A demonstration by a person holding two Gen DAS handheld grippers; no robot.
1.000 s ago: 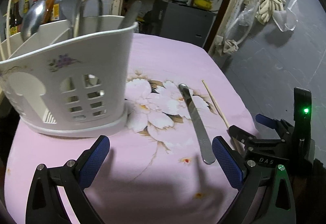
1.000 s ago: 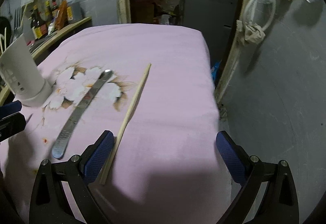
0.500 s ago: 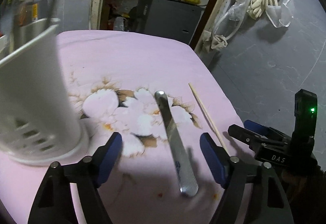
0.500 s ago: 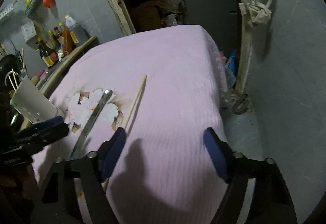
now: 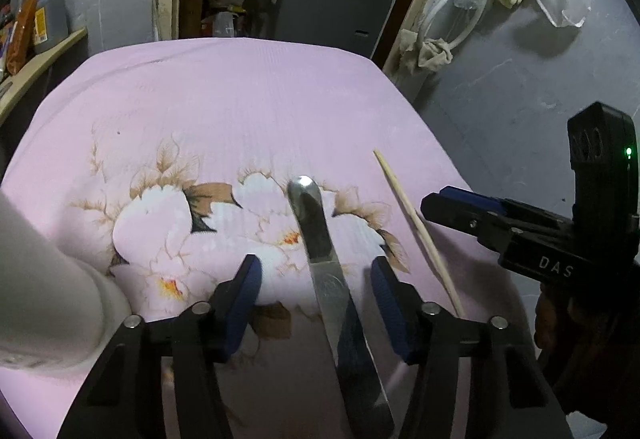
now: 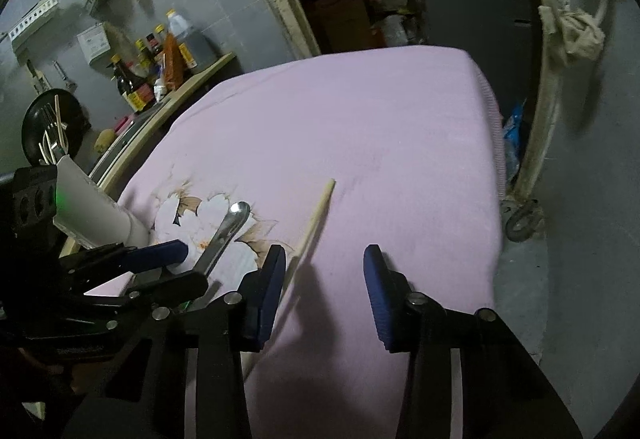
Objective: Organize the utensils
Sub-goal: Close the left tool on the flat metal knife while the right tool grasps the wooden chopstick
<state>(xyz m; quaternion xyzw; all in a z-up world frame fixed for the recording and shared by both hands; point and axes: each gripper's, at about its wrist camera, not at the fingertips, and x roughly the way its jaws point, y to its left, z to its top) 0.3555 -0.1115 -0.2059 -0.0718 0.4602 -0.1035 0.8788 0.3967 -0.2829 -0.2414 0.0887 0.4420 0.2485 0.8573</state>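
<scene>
A metal butter knife point(image 5: 320, 251) lies on the pink flowered cloth point(image 5: 240, 99). My left gripper point(image 5: 316, 279) is open, its jaws on either side of the knife, apart from it. A single wooden chopstick point(image 5: 416, 227) lies to the right of the knife. My right gripper point(image 6: 324, 279) is open just right of the chopstick point(image 6: 312, 227), whose near end passes by the left finger point(image 6: 268, 287). The knife point(image 6: 226, 231) and the left gripper point(image 6: 160, 263) show in the right wrist view. The white utensil holder point(image 5: 36, 279) stands at the left, holding chopsticks and cutlery point(image 6: 54, 143).
The right gripper's body point(image 5: 540, 235) sits close on the right in the left wrist view. A wooden shelf with sauce bottles point(image 6: 160, 67) runs along the table's left side. The table's right edge point(image 6: 494, 143) drops to a grey floor.
My left gripper has swung right from the holder and down over the knife, its jaws narrower. My right gripper has moved forward along the chopstick, its jaws also narrower.
</scene>
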